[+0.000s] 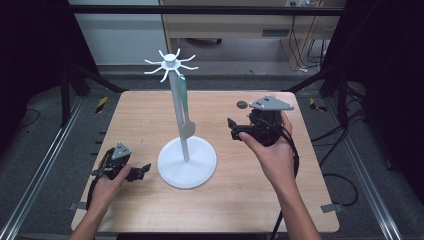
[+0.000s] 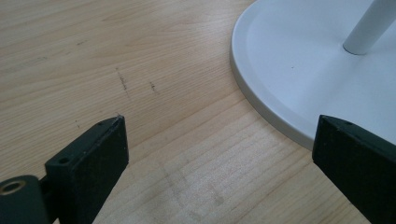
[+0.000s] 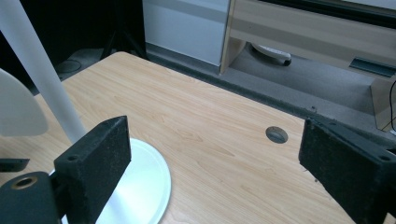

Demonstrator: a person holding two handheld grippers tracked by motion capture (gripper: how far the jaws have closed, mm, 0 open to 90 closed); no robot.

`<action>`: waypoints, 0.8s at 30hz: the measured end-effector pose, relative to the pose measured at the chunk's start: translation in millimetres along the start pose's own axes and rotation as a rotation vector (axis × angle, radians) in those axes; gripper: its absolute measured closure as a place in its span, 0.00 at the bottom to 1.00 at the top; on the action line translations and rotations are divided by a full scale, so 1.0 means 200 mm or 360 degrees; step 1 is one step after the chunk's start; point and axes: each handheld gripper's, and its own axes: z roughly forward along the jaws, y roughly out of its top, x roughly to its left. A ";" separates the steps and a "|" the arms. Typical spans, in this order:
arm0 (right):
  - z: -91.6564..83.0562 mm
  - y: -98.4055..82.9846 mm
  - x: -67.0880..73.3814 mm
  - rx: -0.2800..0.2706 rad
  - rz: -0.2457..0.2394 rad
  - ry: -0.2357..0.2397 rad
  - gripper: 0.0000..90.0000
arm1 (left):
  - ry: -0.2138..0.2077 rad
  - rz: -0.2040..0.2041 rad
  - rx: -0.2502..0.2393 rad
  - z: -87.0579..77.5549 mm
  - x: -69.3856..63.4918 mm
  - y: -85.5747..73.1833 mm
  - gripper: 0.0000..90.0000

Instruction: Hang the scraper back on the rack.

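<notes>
Both my right gripper [image 1: 234, 129] and left gripper [image 1: 142, 170] stood open and empty; the spatula [image 1: 186, 107] hung on the stand [image 1: 186, 162] between them. A careless swing could have toppled it.

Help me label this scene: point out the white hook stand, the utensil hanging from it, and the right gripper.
White hook stand [image 1: 187, 172]: high view, round base rim.
Green-handled grey utensil [image 1: 187, 129]: high view, its blade.
Right gripper [image 1: 233, 127]: high view, between its jaw tips.
</notes>
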 end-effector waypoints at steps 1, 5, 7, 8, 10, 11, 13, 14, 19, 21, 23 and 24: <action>0.00 -0.01 0.00 0.0002 0.0002 -0.0003 0.10 | 0.0001 0.0001 0.0000 0.00 0.00 0.00 0.04; 0.01 -0.06 -0.02 0.0020 0.0011 -0.0005 0.10 | -0.0003 0.0008 -0.0001 0.00 0.00 0.00 0.04; 0.01 -0.09 -0.03 0.0023 0.0014 -0.0016 0.10 | -0.0002 0.0010 0.0009 0.00 0.00 0.00 0.04; 0.01 -0.11 -0.03 0.0034 0.0018 -0.0015 0.10 | -0.0002 0.0013 0.0010 0.00 0.00 0.00 0.04; 0.01 -0.14 -0.05 0.0053 0.0031 -0.0022 0.09 | -0.0002 0.0012 0.0006 0.00 -0.01 0.00 0.04; 0.01 -0.16 -0.05 0.0057 0.0038 -0.0025 0.10 | -0.0002 0.0011 0.0003 0.00 -0.01 0.00 0.04; 0.01 -0.20 -0.07 0.0063 0.0048 -0.0035 0.10 | 0.0000 0.0011 -0.0001 0.00 -0.01 0.00 0.04; 0.01 -0.21 -0.07 0.0072 0.0052 -0.0039 0.09 | -0.0002 0.0006 0.0001 0.00 -0.01 0.00 0.04; 0.01 -0.29 -0.09 0.0105 0.0060 -0.0057 0.09 | -0.0005 0.0015 0.0005 0.00 -0.01 0.00 0.04; 0.02 -0.33 -0.10 0.0122 0.0065 -0.0054 0.09 | -0.0005 0.0012 0.0009 0.01 -0.01 0.00 0.04; 0.02 -0.34 -0.09 0.0129 0.0065 -0.0053 0.09 | -0.0005 0.0012 0.0007 0.00 -0.01 0.00 0.04; 0.03 -0.35 -0.09 0.0139 0.0063 -0.0056 0.09 | -0.0005 0.0011 0.0005 0.00 -0.01 0.00 0.04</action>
